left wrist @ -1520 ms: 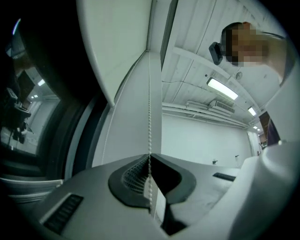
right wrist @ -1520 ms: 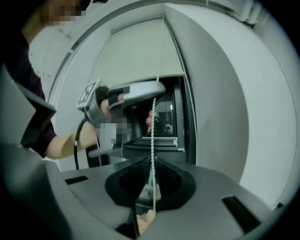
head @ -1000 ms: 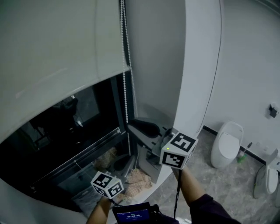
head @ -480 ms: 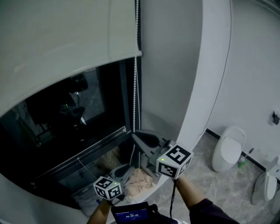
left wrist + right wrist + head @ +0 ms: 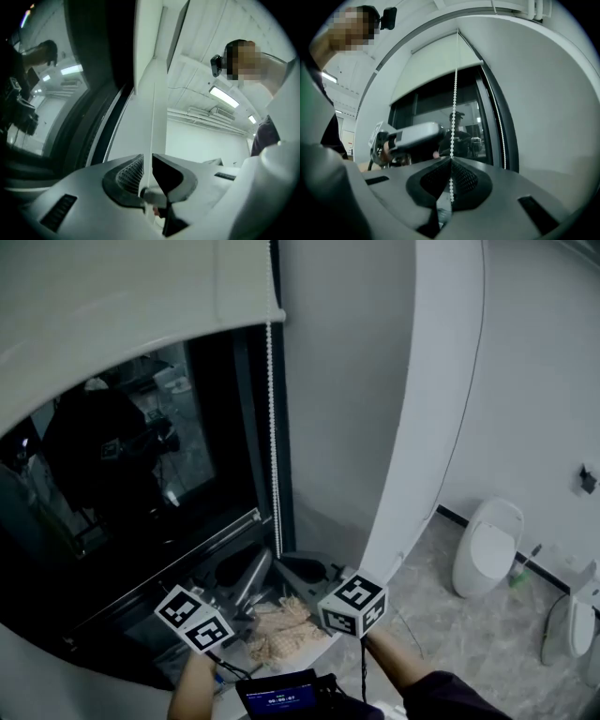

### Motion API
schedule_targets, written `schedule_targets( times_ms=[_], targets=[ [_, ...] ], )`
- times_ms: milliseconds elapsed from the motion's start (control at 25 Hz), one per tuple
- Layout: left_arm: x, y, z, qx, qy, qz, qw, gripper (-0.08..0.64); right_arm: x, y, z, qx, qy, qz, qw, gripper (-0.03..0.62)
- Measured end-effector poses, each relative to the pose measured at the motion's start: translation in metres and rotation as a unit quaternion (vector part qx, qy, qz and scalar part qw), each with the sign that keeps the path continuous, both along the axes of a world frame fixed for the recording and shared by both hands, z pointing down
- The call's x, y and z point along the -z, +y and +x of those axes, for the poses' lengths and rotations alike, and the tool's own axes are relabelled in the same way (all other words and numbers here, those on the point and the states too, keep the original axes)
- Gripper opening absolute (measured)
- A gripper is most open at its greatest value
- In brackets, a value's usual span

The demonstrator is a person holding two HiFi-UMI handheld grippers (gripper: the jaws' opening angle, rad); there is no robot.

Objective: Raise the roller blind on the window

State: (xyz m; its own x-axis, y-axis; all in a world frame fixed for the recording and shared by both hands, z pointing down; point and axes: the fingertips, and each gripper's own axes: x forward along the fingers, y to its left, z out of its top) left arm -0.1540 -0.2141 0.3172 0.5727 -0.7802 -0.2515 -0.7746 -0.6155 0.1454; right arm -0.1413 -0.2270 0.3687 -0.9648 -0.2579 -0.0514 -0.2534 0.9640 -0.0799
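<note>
- Reads as well past halfway: bottom edge of the roller blind sitting high on the window, most of the dark glass exposed below it
- Left to do, as a judgement: more pulls to roll up the band of fabric covering the top of the pane; top of the window out of frame in the head view, so no telling the exact remainder
- Pinching the bead chain low down near the sill with the right gripper
- In the right gripper view, right gripper pressed together on the bead chain, beads running straight and taut up to the end of the roller blind
- Just beside it, left gripper aimed up along the frame
- In the left gripper view, left gripper pressed almost together, only a thin slit, no beads or anything else seen in it
- Containers: none at the window
- Well apart on the floor at the right, toilet with lid down, contents not visible
- On the sill under the grippers, pale crumpled bundle lying loose, not inside anything
</note>
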Motion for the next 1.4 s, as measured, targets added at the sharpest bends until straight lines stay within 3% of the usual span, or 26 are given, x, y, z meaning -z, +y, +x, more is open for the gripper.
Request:
schedule_targets(
  times_ms=[440,640,720,800,920,1080,1400],
  targets=[
    [0.094,-0.021,0.037,-0.002,-0.031,0.071,0.997,0.02,-0.053,0.012,0.004,-0.001,0.009,-0.041,0.999,0.009],
    [0.072,-0.026,0.04,0.018,-0.057,0.053,0.9968,0.018,-0.08,0.016,0.009,-0.007,0.04,-0.053,0.998,0.009],
    [0.058,-0.024,0.038,0.02,-0.045,0.047,0.9977,0.018,-0.098,0.018,0.011,0.005,0.059,-0.07,0.996,0.011],
    [0.049,-0.023,0.032,0.024,-0.039,0.042,0.9981,0.018,-0.101,0.019,0.018,0.018,0.049,-0.096,0.994,0.012],
    [0.035,-0.025,0.025,0.031,-0.045,0.026,0.9982,0.018,-0.062,0.007,0.032,0.017,-0.005,-0.101,0.995,0.049],
    [-0.002,-0.025,0.023,0.028,-0.035,-0.007,0.999,0.018,0.027,-0.005,0.039,0.02,-0.07,-0.049,0.996,0.049],
    [-0.062,-0.016,0.025,0.019,-0.028,-0.056,0.9978,0.018,0.153,-0.008,0.021,0.022,-0.119,0.043,0.992,0.049]
  ],
)
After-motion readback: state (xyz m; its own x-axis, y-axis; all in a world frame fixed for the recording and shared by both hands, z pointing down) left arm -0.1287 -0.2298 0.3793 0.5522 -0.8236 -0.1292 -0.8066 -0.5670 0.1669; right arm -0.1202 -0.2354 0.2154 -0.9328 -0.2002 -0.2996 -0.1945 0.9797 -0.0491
